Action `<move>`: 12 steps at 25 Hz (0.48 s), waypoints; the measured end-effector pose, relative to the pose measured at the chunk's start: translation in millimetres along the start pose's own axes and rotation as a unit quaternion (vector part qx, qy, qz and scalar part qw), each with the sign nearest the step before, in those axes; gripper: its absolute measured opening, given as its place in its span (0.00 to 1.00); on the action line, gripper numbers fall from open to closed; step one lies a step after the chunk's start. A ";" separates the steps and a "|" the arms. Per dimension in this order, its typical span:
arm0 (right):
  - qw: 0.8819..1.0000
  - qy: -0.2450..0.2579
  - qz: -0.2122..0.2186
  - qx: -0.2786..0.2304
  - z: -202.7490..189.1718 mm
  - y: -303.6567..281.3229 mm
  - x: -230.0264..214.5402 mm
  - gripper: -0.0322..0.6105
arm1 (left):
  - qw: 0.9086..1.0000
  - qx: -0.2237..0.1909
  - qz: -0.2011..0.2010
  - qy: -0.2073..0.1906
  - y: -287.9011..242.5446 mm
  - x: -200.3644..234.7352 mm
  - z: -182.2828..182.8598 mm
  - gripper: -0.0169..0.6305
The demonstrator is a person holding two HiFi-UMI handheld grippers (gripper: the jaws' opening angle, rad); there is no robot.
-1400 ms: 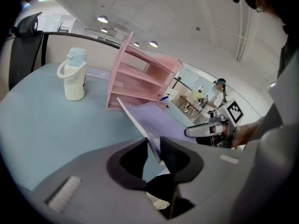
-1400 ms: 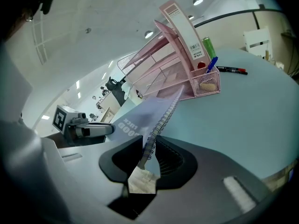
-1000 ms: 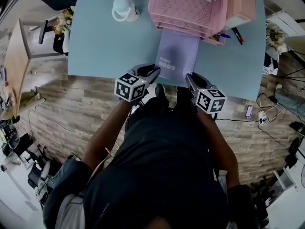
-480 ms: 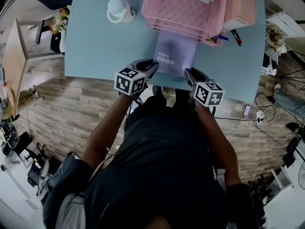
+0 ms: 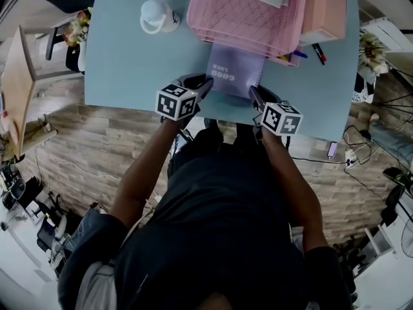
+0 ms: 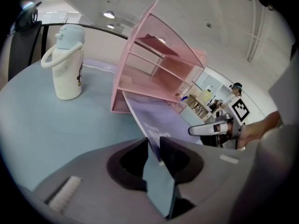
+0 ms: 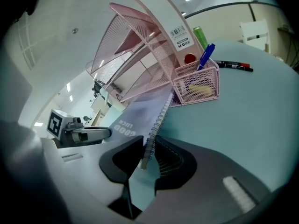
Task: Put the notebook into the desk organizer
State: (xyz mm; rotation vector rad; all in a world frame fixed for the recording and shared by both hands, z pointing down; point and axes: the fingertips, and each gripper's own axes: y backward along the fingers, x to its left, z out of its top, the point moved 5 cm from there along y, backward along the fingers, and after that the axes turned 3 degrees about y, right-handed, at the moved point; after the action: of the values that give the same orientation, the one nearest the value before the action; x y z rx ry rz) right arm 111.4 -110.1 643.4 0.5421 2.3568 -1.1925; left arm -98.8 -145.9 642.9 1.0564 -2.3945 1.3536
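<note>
The lilac spiral notebook (image 5: pixel 233 76) lies tilted, its far end pushed into the bottom tier of the pink mesh desk organizer (image 5: pixel 248 18). My left gripper (image 5: pixel 205 84) is shut on its near left corner. My right gripper (image 5: pixel 253 96) is shut on its near right corner, at the spiral binding. In the left gripper view the notebook (image 6: pixel 156 118) runs from between the left gripper's (image 6: pixel 154 146) jaws up into the organizer (image 6: pixel 154 64). In the right gripper view the wire spine of the notebook (image 7: pixel 156 120) sits between the right gripper's (image 7: pixel 148 149) jaws, under the organizer (image 7: pixel 135 45).
A white lidded mug (image 5: pixel 157 15) stands on the pale blue table (image 5: pixel 129 63) to the left of the organizer. A pink mesh pen cup (image 7: pixel 196 85) with pens sits at the organizer's right. Markers (image 7: pixel 233 65) lie beyond it. The table's near edge is right below both grippers.
Both grippers have moved forward toward the organizer with the notebook between them. More of the notebook is now hidden under the organizer's bottom tier.
</note>
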 end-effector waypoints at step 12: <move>1.000 0.003 -0.011 0.009 11.8 -14.5 -12.1 0.17 | 1.000 0.003 0.012 0.010 -16.9 11.0 5.7 0.24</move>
State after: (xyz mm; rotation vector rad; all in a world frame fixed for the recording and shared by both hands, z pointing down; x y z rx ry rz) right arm 116.2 -129.6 653.2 0.5280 2.3640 -1.2248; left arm -94.5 -161.4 656.3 1.0140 -2.3978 1.3737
